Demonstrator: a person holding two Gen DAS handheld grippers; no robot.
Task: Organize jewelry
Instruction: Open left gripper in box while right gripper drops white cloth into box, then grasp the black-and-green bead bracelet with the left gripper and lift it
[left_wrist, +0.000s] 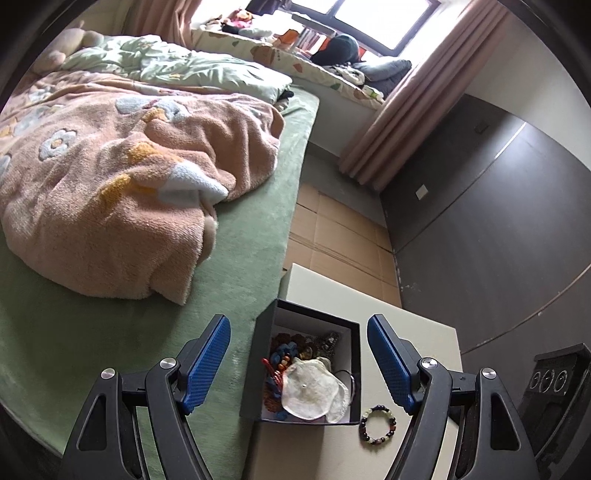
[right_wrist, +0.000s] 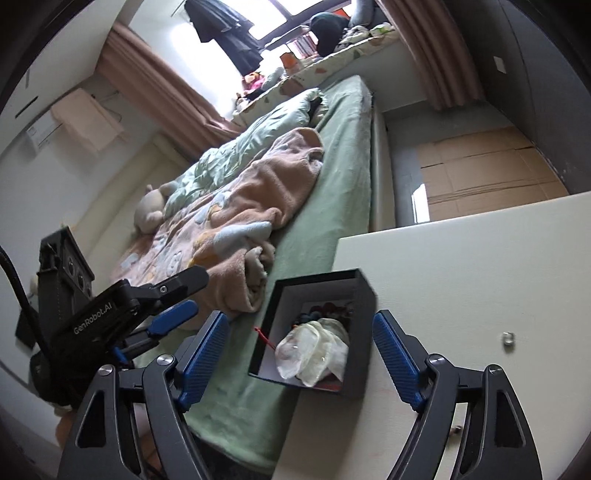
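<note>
Black jewelry box (left_wrist: 258, 354): on the white table (left_wrist: 417, 332), beads and white pouch (left_wrist: 314, 387) inside.
Beaded bracelet (left_wrist: 377, 422): just right of box.
My left gripper (left_wrist: 299, 363): fingers spread, empty.
My right gripper (right_wrist: 299, 354): wide apart, empty, above box.

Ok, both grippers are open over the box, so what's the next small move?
Probably lower the left gripper onto the beaded bracelet: it lies alone on the white table, just outside the black box that already holds the other jewelry. Neither gripper holds anything.
</note>
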